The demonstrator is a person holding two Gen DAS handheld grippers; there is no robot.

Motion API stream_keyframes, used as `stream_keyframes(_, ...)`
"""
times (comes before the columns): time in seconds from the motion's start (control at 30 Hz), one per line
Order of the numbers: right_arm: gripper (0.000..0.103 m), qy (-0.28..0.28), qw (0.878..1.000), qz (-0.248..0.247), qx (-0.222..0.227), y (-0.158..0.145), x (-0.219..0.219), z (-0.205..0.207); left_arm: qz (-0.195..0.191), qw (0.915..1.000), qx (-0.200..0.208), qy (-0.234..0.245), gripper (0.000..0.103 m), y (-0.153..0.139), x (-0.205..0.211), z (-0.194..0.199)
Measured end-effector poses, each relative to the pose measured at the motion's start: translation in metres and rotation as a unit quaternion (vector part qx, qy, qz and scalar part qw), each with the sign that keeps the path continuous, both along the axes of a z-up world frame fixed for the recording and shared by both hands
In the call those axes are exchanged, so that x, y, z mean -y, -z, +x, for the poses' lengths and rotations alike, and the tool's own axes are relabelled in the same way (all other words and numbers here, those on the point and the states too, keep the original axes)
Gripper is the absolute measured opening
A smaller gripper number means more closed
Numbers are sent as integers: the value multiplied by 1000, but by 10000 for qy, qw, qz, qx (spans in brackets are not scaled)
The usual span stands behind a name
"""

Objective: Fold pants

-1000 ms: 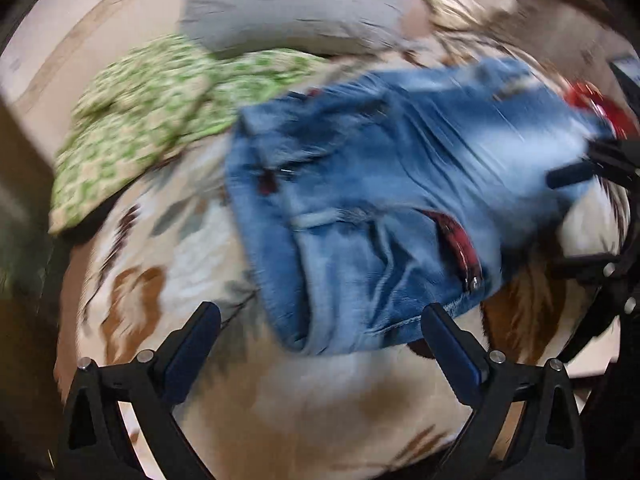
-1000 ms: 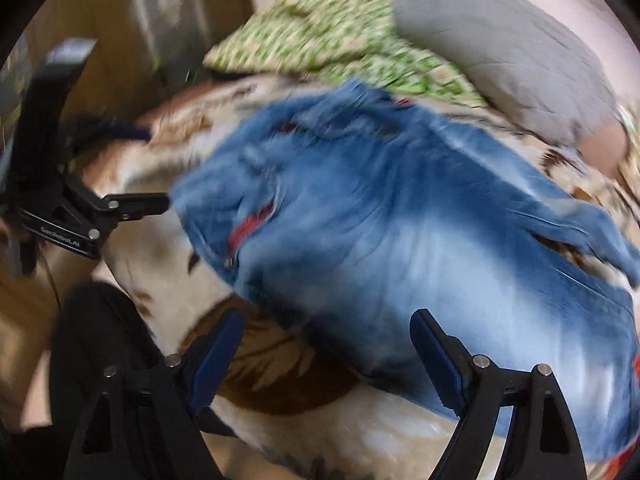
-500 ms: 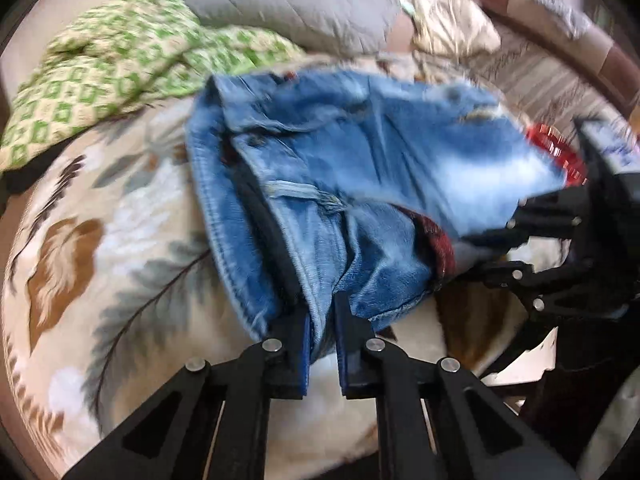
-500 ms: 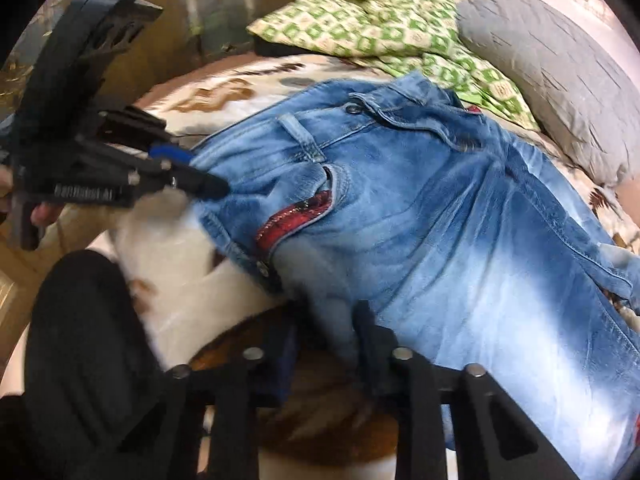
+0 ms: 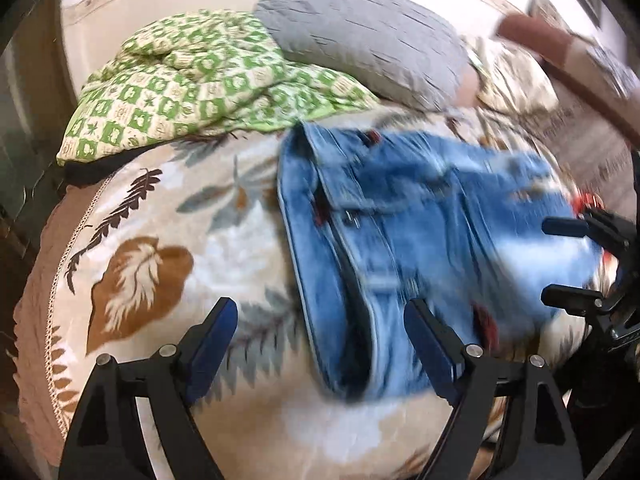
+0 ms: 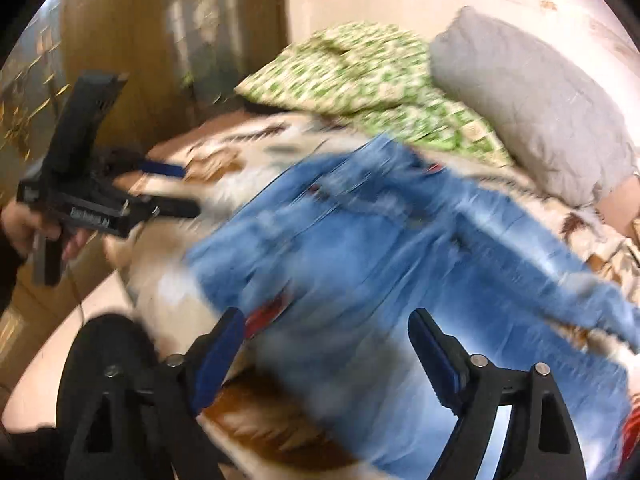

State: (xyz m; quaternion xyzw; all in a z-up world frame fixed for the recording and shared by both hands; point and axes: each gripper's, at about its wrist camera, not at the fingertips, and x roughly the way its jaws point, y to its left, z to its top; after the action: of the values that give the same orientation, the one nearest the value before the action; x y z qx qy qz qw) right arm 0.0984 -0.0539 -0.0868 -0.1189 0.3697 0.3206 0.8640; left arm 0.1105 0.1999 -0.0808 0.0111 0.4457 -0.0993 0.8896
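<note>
Light blue jeans (image 5: 420,220) lie flat on the bed, waist end toward me and legs running off to the right (image 6: 500,280); red lining shows at a pocket. My left gripper (image 5: 320,312) hovers over the waistband's left side, its jaws opening, the denim below them and not pressed by the pads. My right gripper (image 6: 326,320) hangs above the hip area, its jaws also opening, with no cloth pinched. Each gripper shows in the other's view: the right gripper (image 5: 554,260) at the jeans' right edge, the left gripper (image 6: 180,190) beside the waist, held by a hand (image 6: 24,220). Both views are blurred.
The leaf-patterned bedspread (image 5: 140,280) lies under the jeans. A green checked quilt (image 5: 192,80) and a grey pillow (image 5: 368,32) sit at the bed's head. A wooden wardrobe (image 6: 120,40) stands left of the bed. A dark-clothed leg (image 6: 108,352) is at the near edge.
Both grippers were open a second ago and shut on the jeans' near edge half a second ago. Now both have let go, opened wide and drawn up and back.
</note>
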Motion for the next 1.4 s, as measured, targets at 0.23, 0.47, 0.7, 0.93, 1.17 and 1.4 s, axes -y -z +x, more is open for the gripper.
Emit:
stream_keyframes(0.23,86,528,9983,-186,158,-19,1,78,-503,9975,-115,-475,86,4,-3,90)
stream_keyframes(0.47,86,1039,9941,-79,-304,-13,-8,177,-389,9988,-116,-271,86,25,10,187)
stream_keyframes(0.7,58,1320,9874,153,-862,23,-37,247,-43,9995,-323,54,84,53,32,243)
stream_keyframes(0.93,28,1356,9802,216,-1429,68,-54,275,-552,9930,-984,356,11,85,42,269)
stream_keyframes(1.17,19,1050,9894,433,-902,42,-66,263,-1157,9916,-473,-337,6,54,-6,256)
stream_keyframes(1.4,80,1386,9808,-55,-1368,58,-78,270,-387,9925,-925,-692,87,68,0,249)
